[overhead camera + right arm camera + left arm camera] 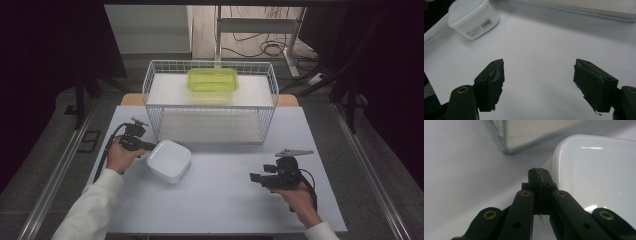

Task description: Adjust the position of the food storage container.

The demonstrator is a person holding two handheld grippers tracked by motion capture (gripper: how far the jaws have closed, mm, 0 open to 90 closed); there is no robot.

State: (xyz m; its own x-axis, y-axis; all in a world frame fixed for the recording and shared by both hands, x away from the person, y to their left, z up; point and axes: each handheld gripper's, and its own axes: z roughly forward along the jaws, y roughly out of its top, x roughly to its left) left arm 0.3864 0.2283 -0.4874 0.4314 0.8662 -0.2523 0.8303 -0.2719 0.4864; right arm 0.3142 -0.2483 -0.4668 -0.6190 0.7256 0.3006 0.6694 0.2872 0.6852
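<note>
Left gripper (539,171) is sitting pinched closed just beside the white tub (169,160), probably nudging it rather than grabbing. Right gripper (539,85) is waiting wide open, holding nothing.

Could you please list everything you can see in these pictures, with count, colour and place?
white container: one, white with a lid, on the table's left part, beside the left gripper's tips.
green container: one, translucent green, on the rack's top shelf.
wire rack: one, white, two shelves, at the table's far edge.
table: one, pale grey.
cables: several, dark, on the floor behind.
left gripper: one, black, jaws shut on nothing.
right gripper: one, black, jaws open over bare table.
sleeves: two, white, at the bottom edge.
</note>
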